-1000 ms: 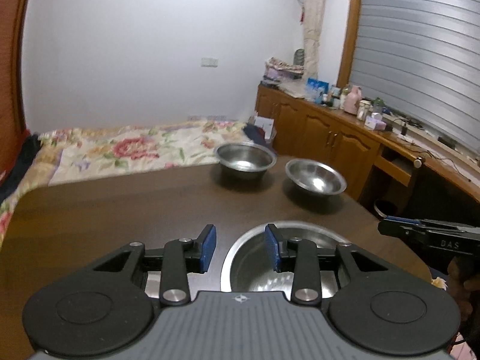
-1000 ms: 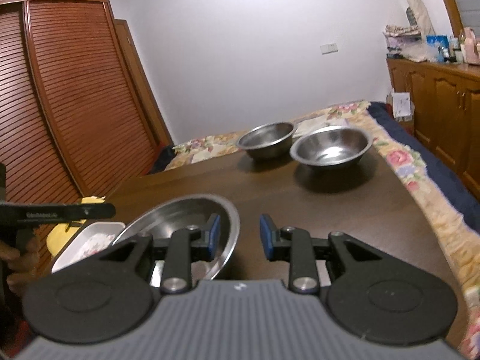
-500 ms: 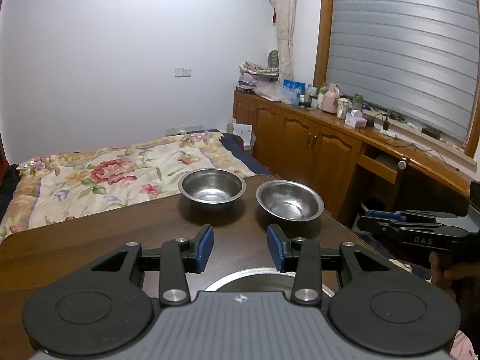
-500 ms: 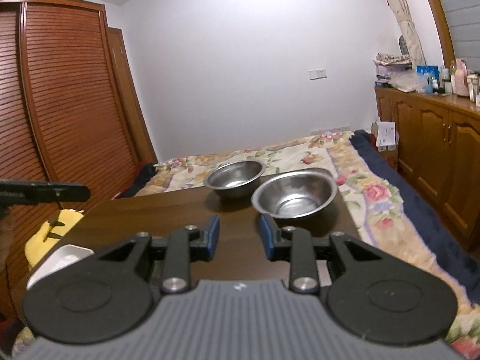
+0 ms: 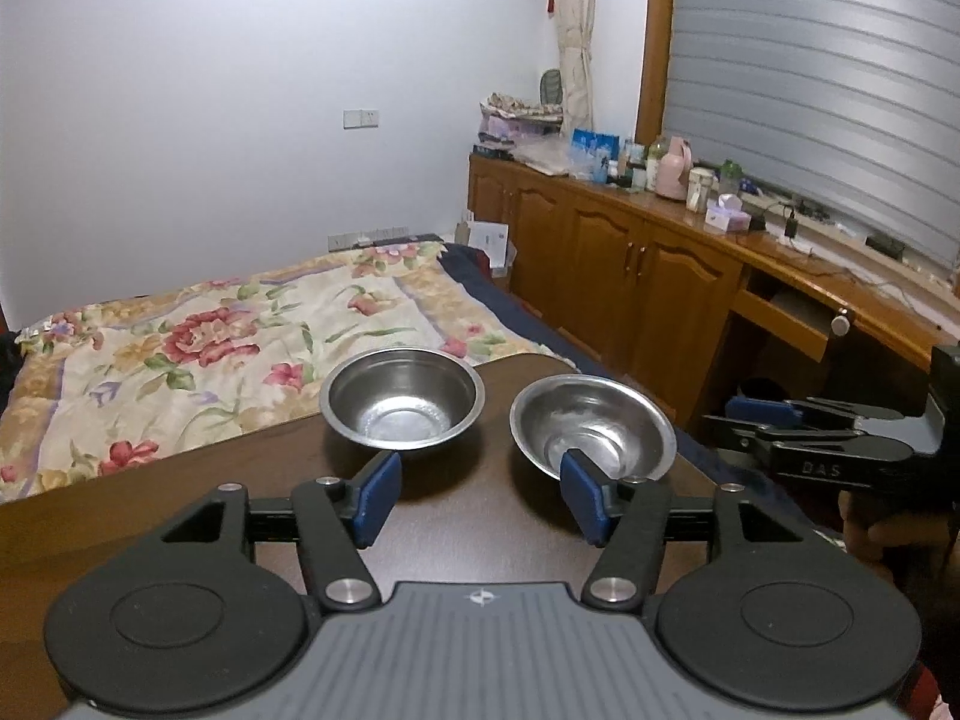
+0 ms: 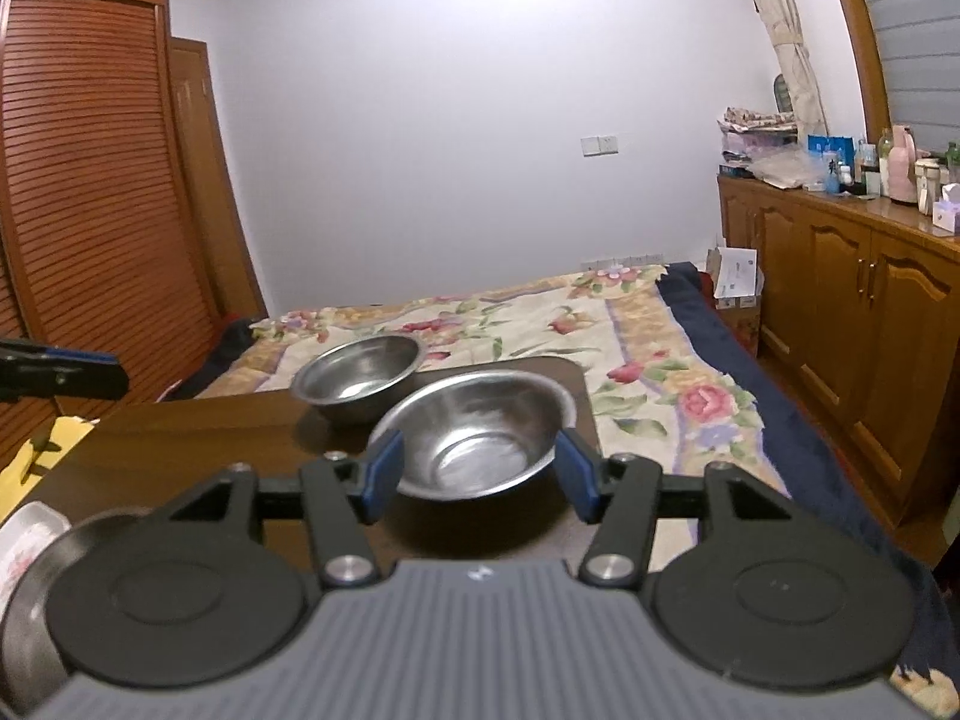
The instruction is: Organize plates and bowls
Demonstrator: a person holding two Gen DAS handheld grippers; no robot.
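Two steel bowls at the bench's (image 5: 180,510) far edge: left bowl (image 5: 402,399), right bowl (image 6: 474,429) at the corner. Left gripper (image 5: 480,495) and right gripper (image 6: 477,471): jaws just widened, empty. Risk: a nudge tips the corner bowl off.

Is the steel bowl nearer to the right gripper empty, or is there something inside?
Empty. The nearer steel bowl stands upright, and its shiny bare bottom shows in both views, with nothing inside.

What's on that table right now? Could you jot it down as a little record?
surface: dark wooden table
far bowl: steel, upright, empty
near bowl: steel, empty, close beside the far bowl
left tongs: open, jaws just widened, nothing between them
right tongs: open, jaws just widened, lined up on the near bowl
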